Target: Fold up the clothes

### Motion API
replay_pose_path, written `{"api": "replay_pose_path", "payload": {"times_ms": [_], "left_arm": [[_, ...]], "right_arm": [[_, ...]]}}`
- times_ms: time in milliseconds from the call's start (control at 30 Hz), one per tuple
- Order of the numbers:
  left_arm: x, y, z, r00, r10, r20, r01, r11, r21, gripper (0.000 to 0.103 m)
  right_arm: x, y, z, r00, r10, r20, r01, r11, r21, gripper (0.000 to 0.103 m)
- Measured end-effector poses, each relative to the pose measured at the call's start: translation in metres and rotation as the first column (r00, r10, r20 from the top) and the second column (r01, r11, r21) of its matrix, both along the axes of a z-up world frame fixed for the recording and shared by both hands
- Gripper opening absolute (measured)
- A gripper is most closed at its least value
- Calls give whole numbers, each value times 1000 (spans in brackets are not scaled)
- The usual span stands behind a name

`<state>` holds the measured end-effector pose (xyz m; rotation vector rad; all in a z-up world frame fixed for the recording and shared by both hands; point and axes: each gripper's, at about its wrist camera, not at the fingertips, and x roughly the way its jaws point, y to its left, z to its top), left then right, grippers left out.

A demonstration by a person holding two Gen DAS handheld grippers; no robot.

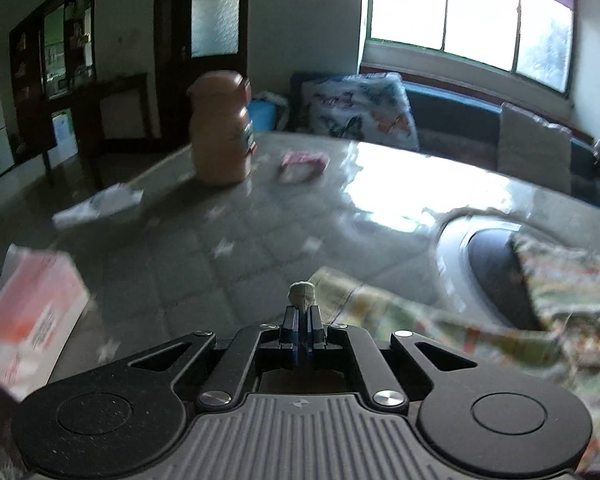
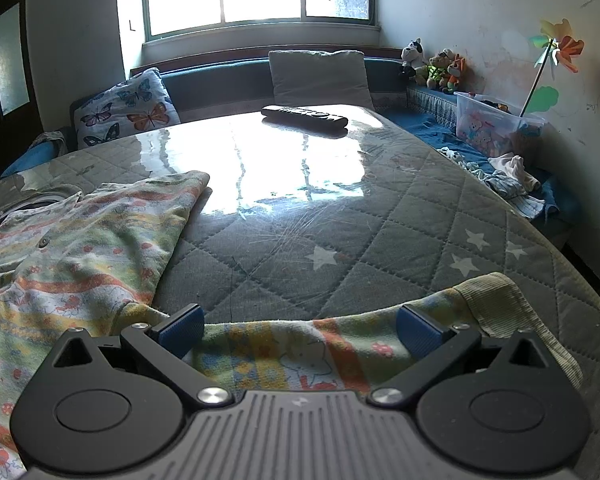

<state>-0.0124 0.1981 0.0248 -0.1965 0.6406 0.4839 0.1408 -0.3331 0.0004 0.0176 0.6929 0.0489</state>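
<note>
A child's pastel patterned garment (image 2: 80,248) with buttons lies spread on the quilted table (image 2: 340,240). My left gripper (image 1: 302,314) is shut on a ribbed cuff (image 1: 302,295) of the garment, whose end pokes up between the fingers. From there its fabric (image 1: 440,320) trails off to the right. My right gripper (image 2: 300,330) stands open over the other sleeve (image 2: 320,348). That sleeve lies flat between the blue pads (image 2: 182,330), and its ribbed cuff (image 2: 496,304) is just beyond the right finger.
An orange jar (image 1: 222,128), a pink wrapper (image 1: 302,164), a white packet (image 1: 100,204) and a pink box (image 1: 32,312) sit on the table's left side. A remote control (image 2: 304,115) lies at the far edge. Cushions (image 2: 320,78) and a sofa line the back.
</note>
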Motion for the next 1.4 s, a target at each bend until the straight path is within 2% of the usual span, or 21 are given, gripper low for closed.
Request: {"api": "replay_pose_path", "payload": {"times_ms": [167, 533, 667, 733, 933, 1067, 1200, 1400], "left_arm": [[-6, 3, -12, 999, 40, -27, -40, 999, -2, 4], [-13, 19, -18, 993, 97, -66, -96, 995, 9, 4], [-14, 21, -15, 992, 97, -80, -96, 995, 17, 13], [-16, 21, -11, 992, 103, -74, -101, 994, 33, 13], [-6, 4, 5, 999, 24, -27, -23, 999, 38, 13], [18, -5, -2, 998, -56, -43, 57, 998, 30, 13], [40, -1, -15, 995, -64, -75, 65, 998, 9, 13], [54, 7, -24, 995, -49, -84, 53, 998, 46, 13]], "right_arm": [[0, 2, 0, 1000, 4, -5, -4, 1000, -2, 103], [9, 16, 0, 997, 79, -11, -79, 997, -12, 103], [8, 14, 1, 996, 87, -9, -87, 996, -1, 103], [7, 11, 2, 996, 84, -8, -84, 996, 7, 103], [-1, 10, 4, 996, 86, -9, -86, 996, 9, 103], [0, 11, 4, 997, 81, -10, -81, 997, 6, 103], [-1, 14, 3, 997, 82, -8, -82, 997, -4, 103], [-2, 16, 2, 997, 83, -6, -83, 997, -11, 103]]}}
